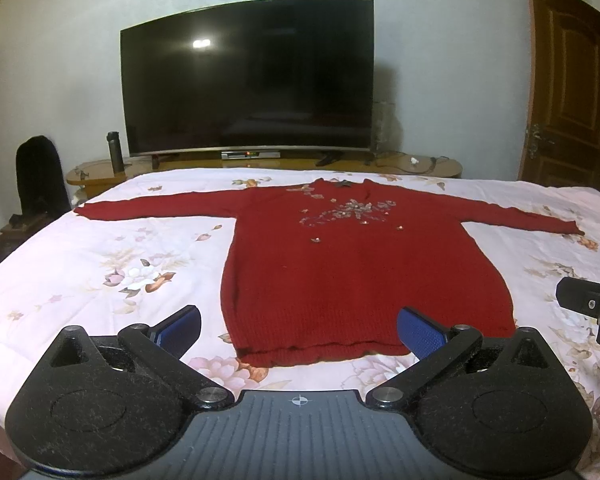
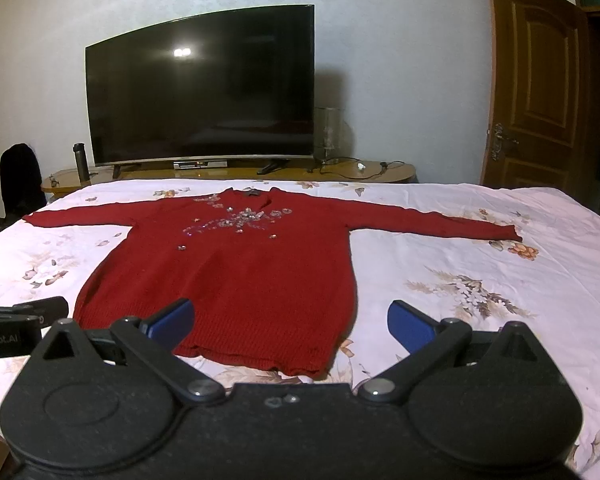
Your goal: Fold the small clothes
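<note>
Sweater (image 1: 340,264) in red lies flat on the floral bedspread (image 1: 80,280), sleeves outstretched, unfolded. Left gripper (image 1: 298,330) and right gripper (image 2: 288,326) hover near its hem, jaws wide and empty; folding likely starts by pinching a sleeve.

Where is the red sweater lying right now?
The red sweater lies flat in the middle of the floral bedsheet, sleeves spread to both sides, collar toward the television, hem nearest both open grippers.
</note>
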